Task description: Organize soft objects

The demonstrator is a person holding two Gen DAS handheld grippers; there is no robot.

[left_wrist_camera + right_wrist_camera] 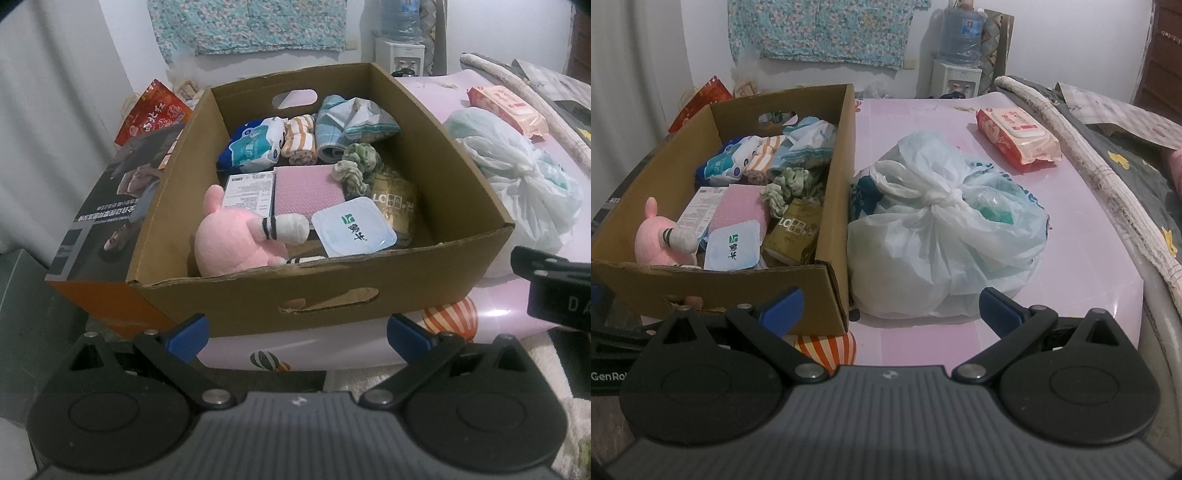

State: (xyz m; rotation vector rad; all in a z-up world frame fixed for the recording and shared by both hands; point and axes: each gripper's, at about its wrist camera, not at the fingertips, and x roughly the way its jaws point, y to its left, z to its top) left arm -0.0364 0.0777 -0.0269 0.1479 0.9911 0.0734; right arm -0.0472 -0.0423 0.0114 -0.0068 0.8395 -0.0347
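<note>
Both tongs are held back from the work, low at the near edge of the pink surface (1071, 266). The left tongs (297, 334) are spread wide and hold nothing; they are aimed at the front wall of the cardboard box (332, 288) without touching it. The right tongs (891, 308) are likewise spread wide and empty, with the knotted white plastic bag (942, 236) framed between the blue fingertips (997, 308) but not gripped.

The box is seen already loaded: a pink plush toy (229, 243) at the near left corner, a white lidded cup (354, 230) beside it, a pink cloth pad (308, 190), a green-and-white braided rope (356, 168), a tissue pack (255, 144) and rolled towels (301, 142) toward the far wall.

Two soft items are left outside the box: the plastic bag, touching its right wall, and a pack of wet wipes (1015, 138), farther back on the surface. The step in hand is judged to be selection of the next item. For the bag, the right tongs would have to be advanced and closed over the knot (945, 197), then lifted clear of the box wall.
</note>
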